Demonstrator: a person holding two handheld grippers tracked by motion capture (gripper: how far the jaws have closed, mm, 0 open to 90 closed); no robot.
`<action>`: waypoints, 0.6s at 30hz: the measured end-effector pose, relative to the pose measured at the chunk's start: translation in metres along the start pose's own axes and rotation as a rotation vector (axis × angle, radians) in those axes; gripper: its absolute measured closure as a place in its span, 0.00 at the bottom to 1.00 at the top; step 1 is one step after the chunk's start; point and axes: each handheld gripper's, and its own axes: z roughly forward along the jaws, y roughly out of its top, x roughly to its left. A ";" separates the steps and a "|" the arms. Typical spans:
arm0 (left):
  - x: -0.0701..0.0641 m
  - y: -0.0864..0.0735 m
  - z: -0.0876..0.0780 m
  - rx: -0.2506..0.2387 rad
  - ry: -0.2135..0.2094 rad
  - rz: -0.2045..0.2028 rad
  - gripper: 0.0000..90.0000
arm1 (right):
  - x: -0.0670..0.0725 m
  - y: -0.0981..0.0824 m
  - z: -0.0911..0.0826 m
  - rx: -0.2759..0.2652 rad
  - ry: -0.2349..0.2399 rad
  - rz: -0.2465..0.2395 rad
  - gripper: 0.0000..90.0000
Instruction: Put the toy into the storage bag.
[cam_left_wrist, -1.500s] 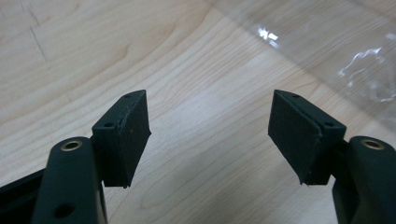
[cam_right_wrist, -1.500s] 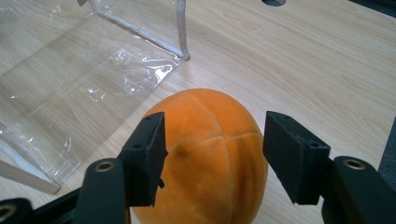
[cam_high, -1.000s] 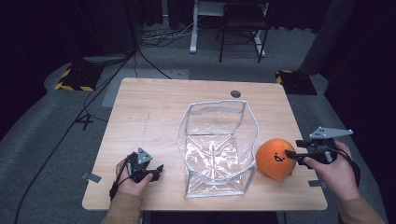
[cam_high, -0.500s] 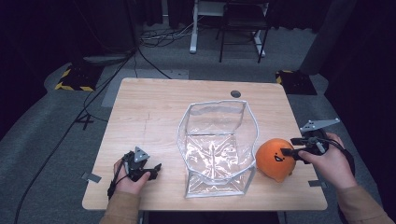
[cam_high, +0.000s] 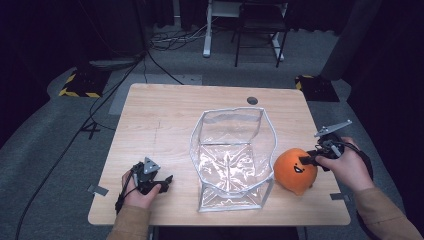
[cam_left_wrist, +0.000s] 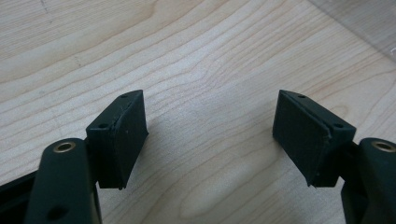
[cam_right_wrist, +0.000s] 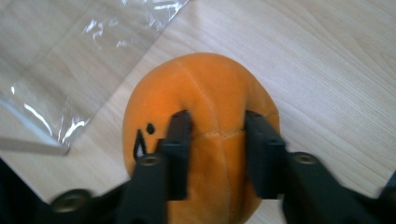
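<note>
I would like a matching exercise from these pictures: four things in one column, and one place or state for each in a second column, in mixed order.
Things:
1. orange plush toy
2. clear plastic bag
3. left gripper
4. right gripper

Places or states:
A. stands open in the middle of the table
B. jaws apart over bare wood, nothing between them
C. lies at the right of the bag, with a black face on it
D. jaws pinch into soft orange fabric

Pairs: 1-C, 2-A, 3-B, 4-D

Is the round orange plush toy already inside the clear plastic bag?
No, the round orange plush toy sits on the wooden table beside the clear plastic bag, outside its wall.
</note>
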 end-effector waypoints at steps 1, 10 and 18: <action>0.000 0.000 0.000 0.000 -0.001 0.000 0.29 | 0.002 0.001 -0.002 0.011 -0.001 -0.008 0.81; 0.000 0.000 0.000 0.001 -0.003 -0.001 0.29 | 0.020 0.011 -0.022 -0.001 -0.004 -0.070 0.88; 0.004 0.001 0.001 0.004 -0.027 0.012 0.28 | 0.028 0.023 -0.045 -0.016 -0.009 -0.091 0.88</action>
